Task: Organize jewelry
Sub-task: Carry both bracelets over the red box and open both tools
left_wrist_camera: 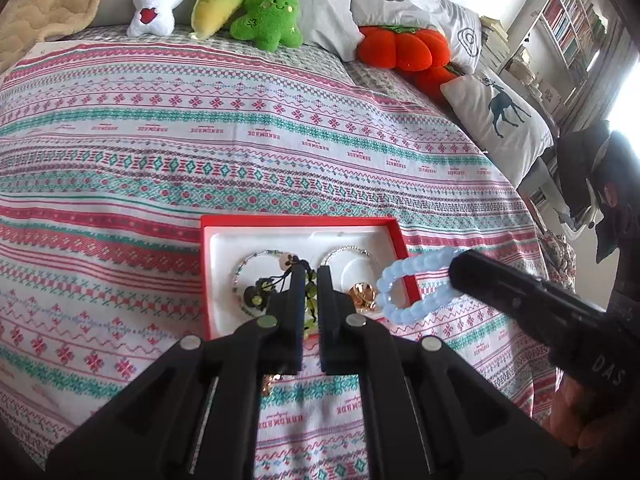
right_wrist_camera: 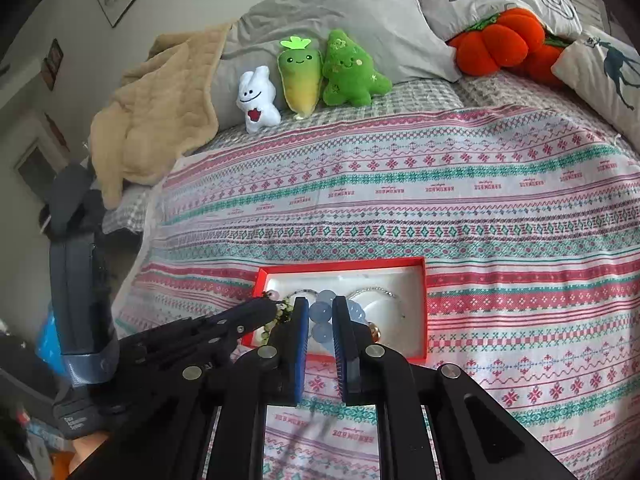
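A red jewelry box [left_wrist_camera: 396, 236] with a white insert lies on the patterned bedspread; it also shows in the right wrist view [right_wrist_camera: 425, 280]. It holds two thin silver bangles [left_wrist_camera: 352, 250] and a gold piece [left_wrist_camera: 362, 294]. My left gripper [left_wrist_camera: 311, 276] is shut on a green bead bracelet with dark cord [left_wrist_camera: 309, 308] over the box. My right gripper [right_wrist_camera: 320, 308] is shut on a pale blue bead bracelet [right_wrist_camera: 322, 312], which hangs over the box's right edge in the left wrist view [left_wrist_camera: 404, 286].
Plush toys [left_wrist_camera: 224, 4], an orange pumpkin cushion [left_wrist_camera: 404, 46] and pillows [left_wrist_camera: 496, 120] line the head of the bed. A beige blanket [right_wrist_camera: 160, 108] lies at the left. A small gold item [left_wrist_camera: 268, 384] lies on the bedspread near the box's front edge.
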Demonstrator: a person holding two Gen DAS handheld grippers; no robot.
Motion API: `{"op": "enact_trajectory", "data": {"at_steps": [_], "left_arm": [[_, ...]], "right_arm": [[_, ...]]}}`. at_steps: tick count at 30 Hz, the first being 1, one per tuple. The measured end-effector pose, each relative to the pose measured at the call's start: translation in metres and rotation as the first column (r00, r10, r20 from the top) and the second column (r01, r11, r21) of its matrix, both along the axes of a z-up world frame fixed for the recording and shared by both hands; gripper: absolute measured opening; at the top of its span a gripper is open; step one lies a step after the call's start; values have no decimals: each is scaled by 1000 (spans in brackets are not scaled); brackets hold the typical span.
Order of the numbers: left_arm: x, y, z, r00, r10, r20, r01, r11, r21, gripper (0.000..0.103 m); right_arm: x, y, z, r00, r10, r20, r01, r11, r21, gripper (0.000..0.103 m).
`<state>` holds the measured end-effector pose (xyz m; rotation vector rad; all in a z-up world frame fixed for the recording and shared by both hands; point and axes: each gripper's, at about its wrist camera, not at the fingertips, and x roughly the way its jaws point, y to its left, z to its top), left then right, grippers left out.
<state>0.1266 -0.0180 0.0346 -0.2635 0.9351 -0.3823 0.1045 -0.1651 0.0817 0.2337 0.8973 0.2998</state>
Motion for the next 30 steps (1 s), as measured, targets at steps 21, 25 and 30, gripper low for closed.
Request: {"op": "enact_trajectory", "data": {"at_steps": [21, 25, 30], "left_arm": [[10, -6, -12, 998, 47, 45, -55, 982, 180, 22], [-2, -7, -1, 996, 35, 79, -53, 970, 235, 39], [-20, -6, 11, 994, 25, 108, -54, 958, 280, 60]], "right_arm": [[30, -22, -43, 997, -65, -51, 61, 996, -65, 15], [20, -19, -35, 998, -42, -45, 37, 994, -106, 16], [5, -18, -29, 998, -23, -50, 16, 991, -135, 16]]}}
